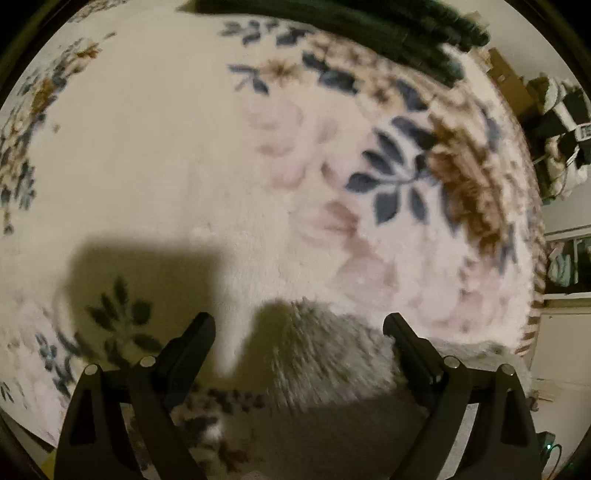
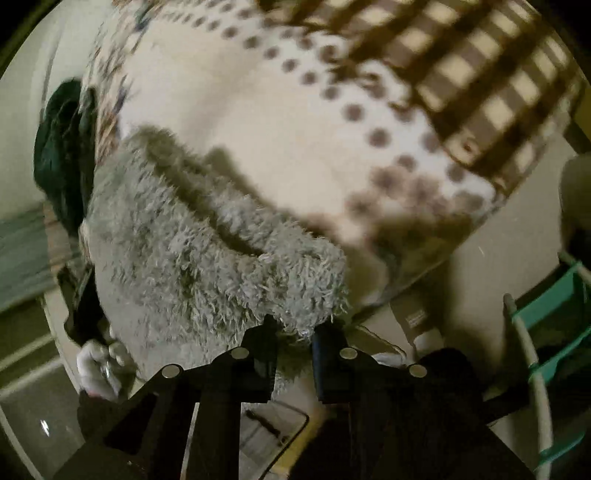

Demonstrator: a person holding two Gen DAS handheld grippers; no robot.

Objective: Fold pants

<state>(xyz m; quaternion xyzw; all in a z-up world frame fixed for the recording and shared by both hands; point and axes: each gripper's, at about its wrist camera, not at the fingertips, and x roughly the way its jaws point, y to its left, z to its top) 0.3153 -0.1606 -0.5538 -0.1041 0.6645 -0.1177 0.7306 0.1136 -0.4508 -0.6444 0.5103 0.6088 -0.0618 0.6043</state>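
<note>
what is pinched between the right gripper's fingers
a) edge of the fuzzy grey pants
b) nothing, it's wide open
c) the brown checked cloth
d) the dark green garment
a: the right gripper has its jaws nearly together on the shaggy edge of the fuzzy grey pants; the dark green garment lies apart from it at the left.

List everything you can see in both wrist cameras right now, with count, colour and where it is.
fuzzy pants: one, grey, on the bed, edge between the right gripper's fingers
floral blanket: one, cream with blue and brown flowers, covering the bed
dark green garment: one, at the blanket's far edge
dotted blanket: one, white with brown dots, beyond the pants
checked cloth: one, brown and cream, beside the dotted blanket
rack: one, teal and white, right of the bed
left gripper: one, black, open above the blanket
right gripper: one, black, shut on the pants' edge
</note>
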